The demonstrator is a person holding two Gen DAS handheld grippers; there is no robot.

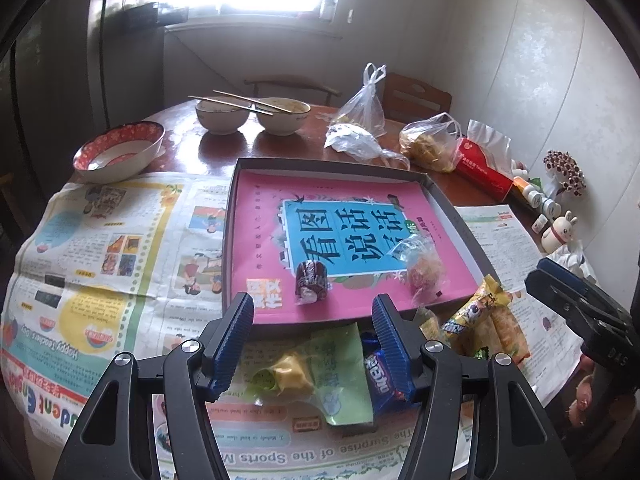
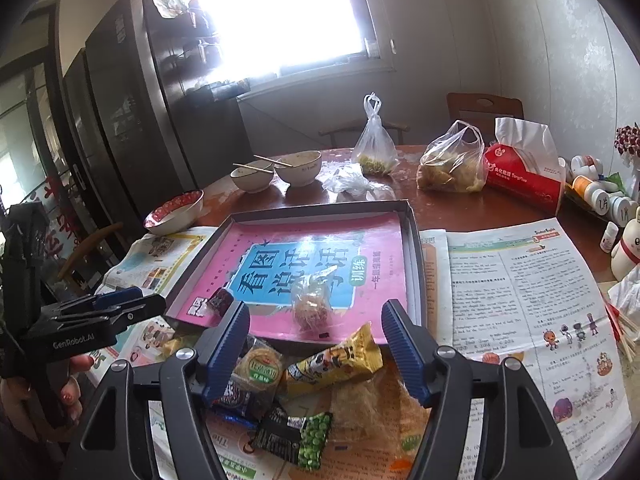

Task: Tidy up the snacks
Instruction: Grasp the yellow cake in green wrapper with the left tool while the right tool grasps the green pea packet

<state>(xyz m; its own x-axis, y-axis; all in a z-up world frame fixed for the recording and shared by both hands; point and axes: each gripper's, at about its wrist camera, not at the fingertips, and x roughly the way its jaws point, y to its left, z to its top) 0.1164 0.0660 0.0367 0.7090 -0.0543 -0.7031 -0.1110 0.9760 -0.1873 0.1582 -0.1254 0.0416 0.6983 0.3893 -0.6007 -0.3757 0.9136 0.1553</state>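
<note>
Where gripper (image 2: 314, 348) hovers, snacks (image 2: 320, 376) overlap.

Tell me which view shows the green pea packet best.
The right wrist view: the green pea packet lies unobstructed on the newspaper between the open right hand-held gripper fingers, print visible. In the left wrist view I cannot pick it out; the right-hand snack pile there is mostly hidden.

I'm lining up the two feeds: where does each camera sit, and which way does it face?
Left wrist: behind the open left tool, facing the tray; the right tool shows at the right edge.
Right wrist: behind the open right tool, above the snack pile; the left tool and fingers show at left.
Both show the tray and bowls.
</note>
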